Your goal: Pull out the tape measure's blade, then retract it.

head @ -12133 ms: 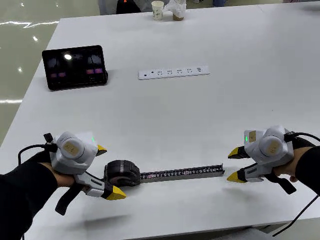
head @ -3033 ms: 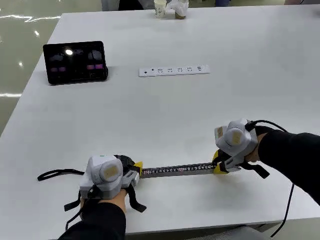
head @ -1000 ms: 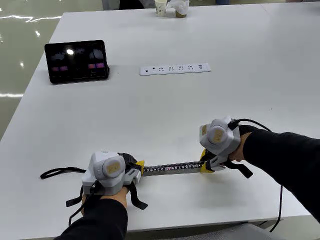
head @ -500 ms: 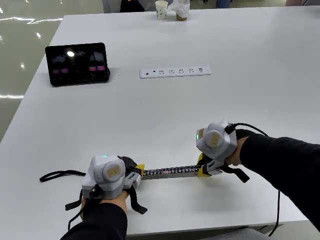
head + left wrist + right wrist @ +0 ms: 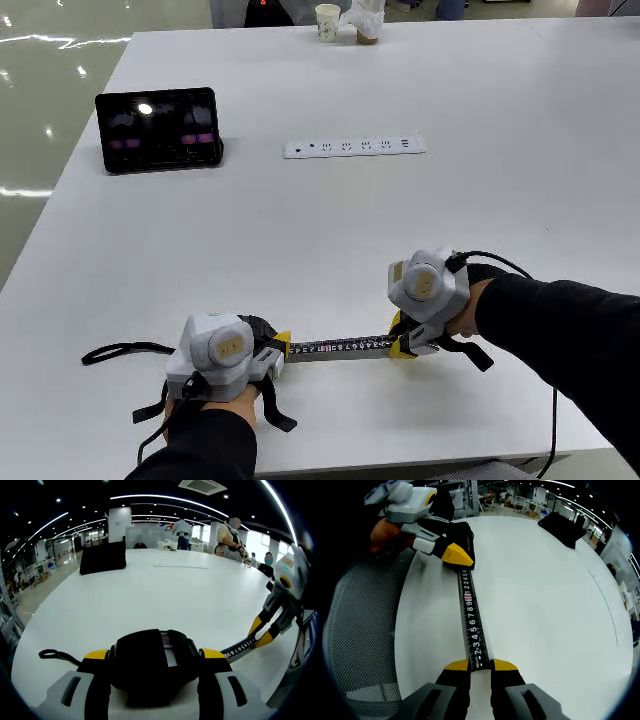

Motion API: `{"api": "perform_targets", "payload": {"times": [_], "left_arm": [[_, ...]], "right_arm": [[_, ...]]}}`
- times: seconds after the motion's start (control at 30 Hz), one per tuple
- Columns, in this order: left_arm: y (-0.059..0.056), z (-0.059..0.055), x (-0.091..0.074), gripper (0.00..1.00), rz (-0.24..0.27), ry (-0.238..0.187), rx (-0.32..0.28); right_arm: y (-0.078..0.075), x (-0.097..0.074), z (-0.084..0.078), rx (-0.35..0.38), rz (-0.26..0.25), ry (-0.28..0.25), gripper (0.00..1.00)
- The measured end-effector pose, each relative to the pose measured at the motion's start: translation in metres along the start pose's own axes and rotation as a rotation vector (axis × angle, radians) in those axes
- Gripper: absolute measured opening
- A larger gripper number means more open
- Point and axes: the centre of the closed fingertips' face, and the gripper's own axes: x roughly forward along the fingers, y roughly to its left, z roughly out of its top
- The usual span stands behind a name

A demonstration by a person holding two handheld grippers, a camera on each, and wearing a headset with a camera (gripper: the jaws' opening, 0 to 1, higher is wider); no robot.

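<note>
Tape measure sits near the front edge of the table [image 5: 400,230], left of centre. Long axis runs left-right along that edge: case [image 5: 259,327] at the left, blade [image 5: 340,346] paid out flat to the right, printed face up.

Left gripper [image 5: 279,343] is clamped across the case, one yellow jaw tip on each side. Right gripper [image 5: 398,337] is pinched narrow on the blade's free end, jaws just a blade-width apart.

Head view: case is mostly hidden under the left gripper, and a black strap [image 5: 115,350] trails off to the left. It also takes in the far half of the table: tablet [image 5: 160,130] far left, power strip [image 5: 355,148] mid-table, paper cup [image 5: 328,20] at the back edge.

Left gripper view: case [image 5: 155,660] seen head-on between the jaws of the left gripper [image 5: 156,655], blade [image 5: 240,647] leaving to the right toward the other gripper's yellow tips. People stand in the background.

Right gripper view: looks straight down the blade [image 5: 470,615]. Numbers are readable, low ones next to the right gripper [image 5: 480,666], counting up toward the case [image 5: 462,535]. A grey mesh chair seat [image 5: 365,630] sits past the table edge.
</note>
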Motion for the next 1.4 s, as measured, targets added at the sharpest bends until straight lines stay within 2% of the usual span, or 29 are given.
{"api": "perform_targets", "payload": {"times": [1.4], "left_arm": [[0.001,-0.002,0.001,0.66,-0.003,0.009,-0.004]], "right_arm": [[0.002,0.011,0.022,0.012,0.001,-0.036,0.12]]}}
